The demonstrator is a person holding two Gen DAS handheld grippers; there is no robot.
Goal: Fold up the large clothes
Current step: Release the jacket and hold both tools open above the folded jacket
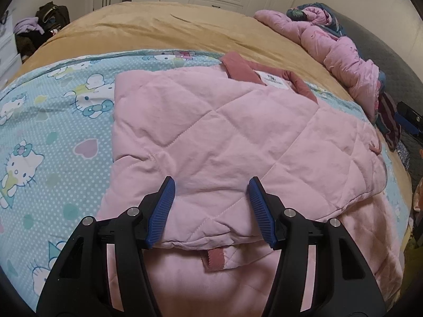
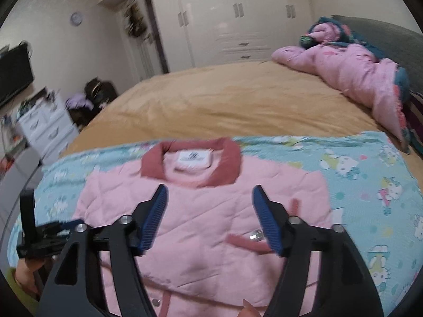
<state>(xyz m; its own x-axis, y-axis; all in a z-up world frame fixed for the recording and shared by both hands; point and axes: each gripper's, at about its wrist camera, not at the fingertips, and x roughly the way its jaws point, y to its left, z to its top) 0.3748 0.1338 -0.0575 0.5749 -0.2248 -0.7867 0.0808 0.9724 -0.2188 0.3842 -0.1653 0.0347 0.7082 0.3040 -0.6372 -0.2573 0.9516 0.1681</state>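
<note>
Hovering wide open, left gripper [image 1: 211, 206] over folded pink jacket [image 1: 224, 132] on cartoon-print sheet [image 1: 53, 132]; right gripper [image 2: 208, 219] also spread wide above it, nothing gripped.

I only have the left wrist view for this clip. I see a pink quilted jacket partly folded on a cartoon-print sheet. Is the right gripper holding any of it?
Observer: No. The right gripper is open above the pink quilted jacket, with nothing between its blue fingers.
Operator: Is the collar laid flat?
Observer: From the right wrist, the darker pink collar rings a white label, facing up.
Operator: Can you see my left gripper there?
Observer: Yes, blurred at the lower left edge, beside the jacket: left gripper.
</note>
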